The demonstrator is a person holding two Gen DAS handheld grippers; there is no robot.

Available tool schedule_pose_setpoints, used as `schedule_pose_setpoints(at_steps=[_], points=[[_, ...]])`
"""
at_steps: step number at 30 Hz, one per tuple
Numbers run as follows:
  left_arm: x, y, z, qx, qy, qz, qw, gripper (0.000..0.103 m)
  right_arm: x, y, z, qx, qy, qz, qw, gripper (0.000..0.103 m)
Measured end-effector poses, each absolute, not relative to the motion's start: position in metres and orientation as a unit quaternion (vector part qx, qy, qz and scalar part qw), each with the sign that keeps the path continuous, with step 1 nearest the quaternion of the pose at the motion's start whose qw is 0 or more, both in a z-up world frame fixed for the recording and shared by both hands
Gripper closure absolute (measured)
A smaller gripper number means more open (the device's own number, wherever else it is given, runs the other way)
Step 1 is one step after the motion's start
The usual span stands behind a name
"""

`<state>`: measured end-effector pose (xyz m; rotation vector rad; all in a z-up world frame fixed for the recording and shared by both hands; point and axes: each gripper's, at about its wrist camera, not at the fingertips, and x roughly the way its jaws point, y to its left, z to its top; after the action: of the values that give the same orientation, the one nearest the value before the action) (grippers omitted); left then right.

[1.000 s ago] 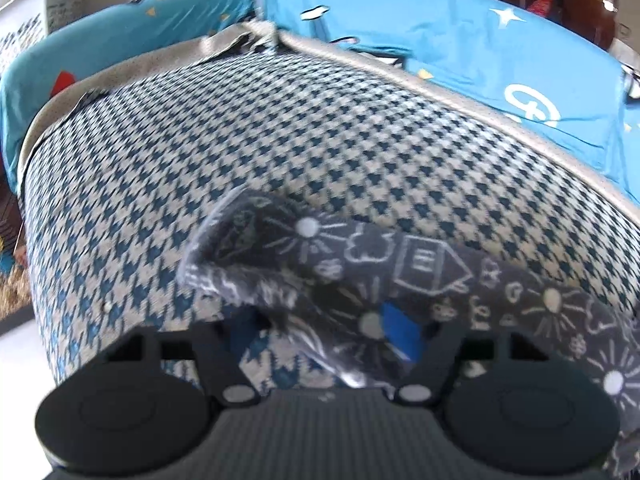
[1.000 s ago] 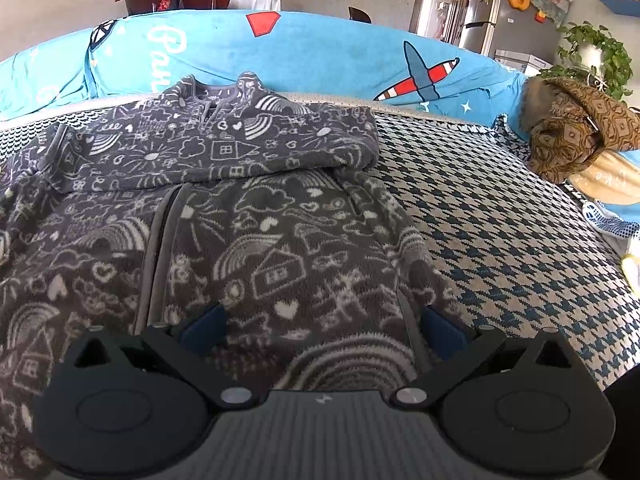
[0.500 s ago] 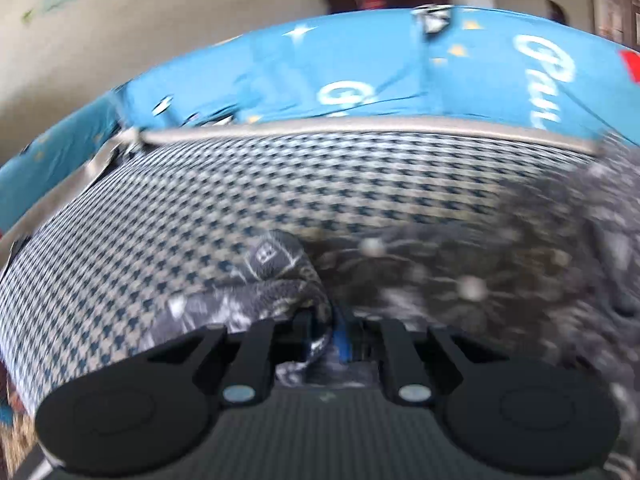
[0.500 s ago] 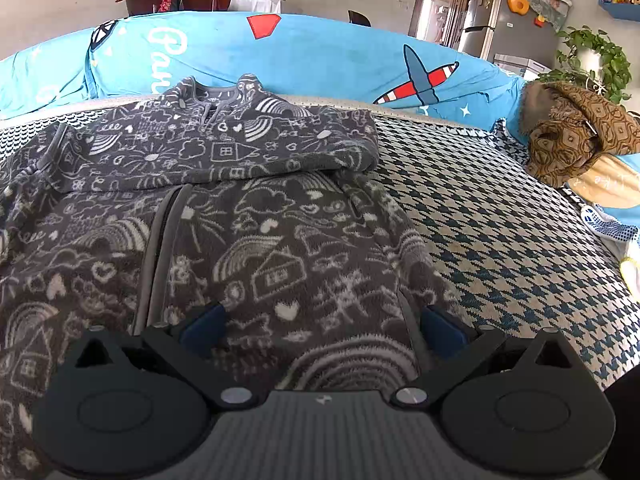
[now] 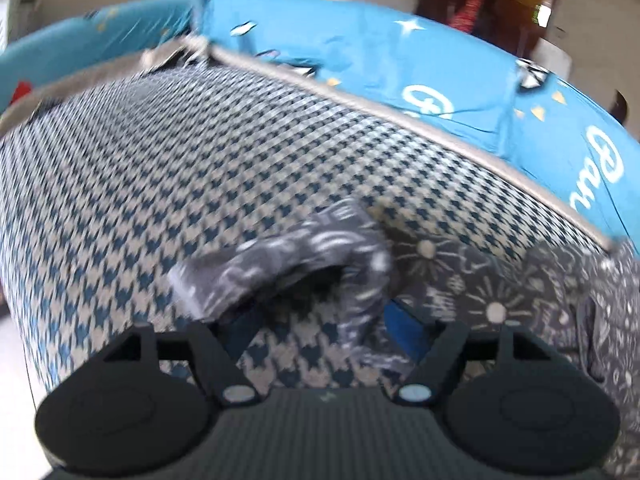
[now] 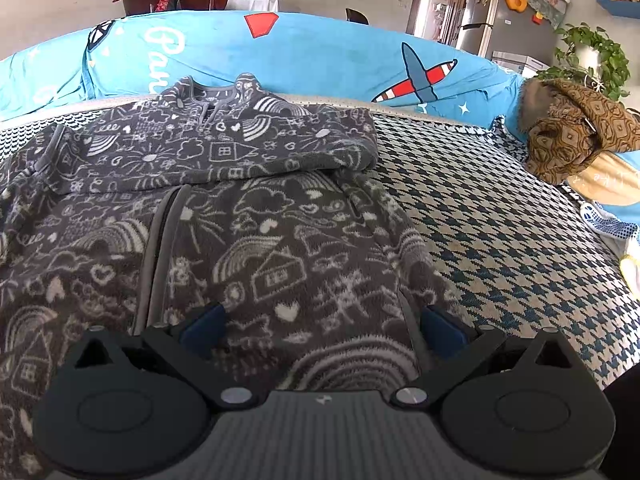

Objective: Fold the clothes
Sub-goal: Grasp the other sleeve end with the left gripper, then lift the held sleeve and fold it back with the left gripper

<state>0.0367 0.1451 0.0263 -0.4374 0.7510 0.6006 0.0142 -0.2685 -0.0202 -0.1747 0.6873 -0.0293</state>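
A dark grey fleece jacket (image 6: 248,216) with white doodle prints lies on the houndstooth bed cover (image 6: 500,240), its right sleeve folded across the chest. My right gripper (image 6: 320,324) is open and hovers over the jacket's lower hem. In the left wrist view the jacket's other sleeve (image 5: 320,264) lies bunched on the cover just in front of my left gripper (image 5: 324,328), which is open; the cuff drapes between its fingers. That view is blurred.
Blue printed cushions (image 6: 320,52) line the far edge of the bed. A brown patterned cloth (image 6: 572,132) lies at the right. The bed's left edge (image 5: 24,320) drops off near the left gripper.
My left gripper was shut on the sleeve half a second ago and has opened; the sleeve now lies bunched in front of it. The right gripper has not moved.
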Motion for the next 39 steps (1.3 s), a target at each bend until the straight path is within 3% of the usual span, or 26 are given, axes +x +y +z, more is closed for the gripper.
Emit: schedule_pose_setpoints(at_steps=[13,23,29,31,33,39], points=[[0.028,0.189,0.021,-0.310,0.327,0.298,0.842,0.018,0.014,-0.268,-0.019,-0.083,0.339,-0.015,0.937,0.000],[0.038,0.195,0.023,-0.333,0.320,0.277,0.843,0.016,0.014,-0.268,-0.019,-0.082,0.340,-0.017,0.937,0.000],[0.048,0.197,0.016,-0.346,0.339,0.266,0.833,0.052,0.014,-0.268,-0.019,-0.081,0.340,-0.018,0.937,0.000],[0.050,0.197,0.015,-0.341,0.343,0.271,0.832,0.078,0.015,-0.268,-0.019,-0.081,0.340,-0.019,0.937,0.000],[0.052,0.195,0.016,-0.330,0.347,0.275,0.834,0.092,0.015,-0.267,-0.019,-0.081,0.340,-0.019,0.937,0.000],[0.062,0.164,0.036,-0.290,0.325,0.237,0.869,0.094,0.015,-0.268,-0.020,-0.081,0.339,-0.019,0.937,0.000]])
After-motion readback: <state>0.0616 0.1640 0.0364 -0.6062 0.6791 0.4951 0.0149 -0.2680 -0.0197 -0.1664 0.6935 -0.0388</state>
